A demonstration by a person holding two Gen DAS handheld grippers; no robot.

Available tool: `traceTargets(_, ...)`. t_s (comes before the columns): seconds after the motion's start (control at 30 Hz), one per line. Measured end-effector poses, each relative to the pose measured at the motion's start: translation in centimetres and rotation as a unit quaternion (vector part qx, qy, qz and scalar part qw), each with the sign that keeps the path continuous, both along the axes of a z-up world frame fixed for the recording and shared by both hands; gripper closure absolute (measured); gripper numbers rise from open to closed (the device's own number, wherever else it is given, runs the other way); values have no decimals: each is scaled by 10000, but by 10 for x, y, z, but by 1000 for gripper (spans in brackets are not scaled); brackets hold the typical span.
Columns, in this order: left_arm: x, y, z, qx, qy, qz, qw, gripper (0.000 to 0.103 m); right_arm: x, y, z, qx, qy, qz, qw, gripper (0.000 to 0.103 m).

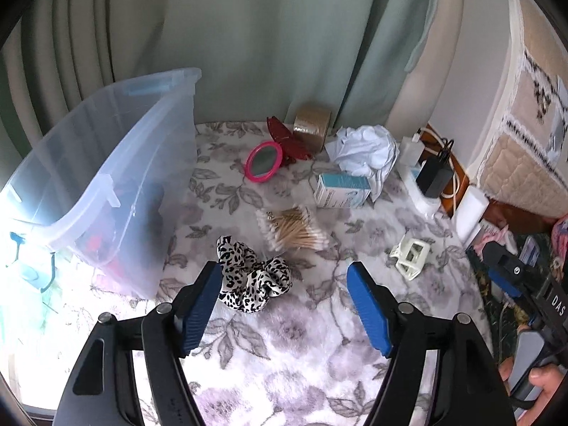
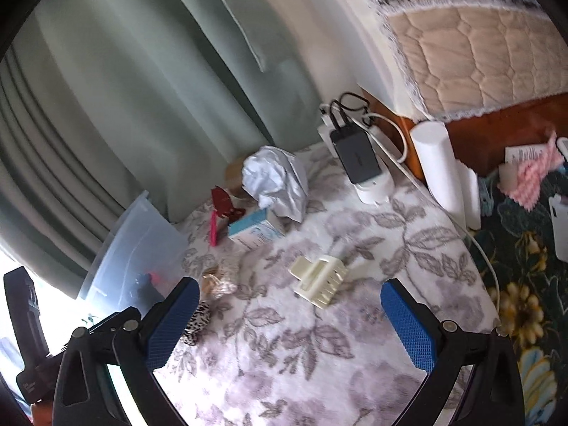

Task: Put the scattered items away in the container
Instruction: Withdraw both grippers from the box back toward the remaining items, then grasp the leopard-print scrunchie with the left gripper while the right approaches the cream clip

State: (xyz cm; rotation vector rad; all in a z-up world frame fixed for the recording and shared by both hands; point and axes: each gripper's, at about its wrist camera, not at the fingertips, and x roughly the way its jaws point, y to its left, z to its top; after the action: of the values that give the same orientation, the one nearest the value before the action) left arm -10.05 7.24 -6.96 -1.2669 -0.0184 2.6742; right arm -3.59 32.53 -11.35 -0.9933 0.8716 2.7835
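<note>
1. The clear plastic bin (image 1: 106, 177) is seen at the left of the flowered blanket (image 1: 284, 348), with dark and red items dimly visible through its wall.
2. The left tongs (image 1: 284, 305) are held apart with nothing between the blue pads, low over the blanket.
3. The leopard-print scrunchie (image 1: 254, 278) lies on the blanket just beside the bin's near corner, right by the tip of the left-hand pad; whether they touch cannot be told.
4. A bundle of cotton swabs (image 1: 293, 229) lies just beyond the scrunchie, a little farther from the bin.
5. A pink round mirror (image 1: 264, 161) is propped near the bin's far end, with a dark red object (image 1: 284, 135) and a roll of brown tape (image 1: 311, 126) behind it by the curtain.
6. A small blue-and-white box (image 1: 342, 190) lies farther from the bin than the mirror, touching a crumpled white cloth (image 1: 365, 152).
7. A cream hair claw (image 1: 411, 254) lies on the blanket well apart from the bin, on the far side of the swabs.
8. The right tongs (image 2: 289, 323) are held wide apart and empty; in the right wrist view the hair claw (image 2: 321, 280) is seen just ahead of them, between the lines of the two pads.
9. A black charger (image 2: 356, 158) on a white power strip is seen at the blanket's far edge, well away from the bin (image 2: 138, 245).
</note>
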Motion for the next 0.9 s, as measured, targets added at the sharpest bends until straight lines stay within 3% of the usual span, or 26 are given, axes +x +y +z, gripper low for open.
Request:
traceTargets(0.4,-11,-7,-19,143,-81,46,9999,29,-12,0,-30,-94,-400,-33,9992,6)
traceTargets(0.5,-14,-8,-29,83,-150,75,9998,29,-15,2,-39,-178,-529,-102,9984,15)
traceTargets(0.63,-19,-11,-44,4,-294,150,9995,29,-20,5,-52,-326,-636,-196,9972,16)
traceTargets(0.9,-30,-21,-63,-45,-408,371,9985,30,-40,3,-68,-405,-882,-245,9950,30)
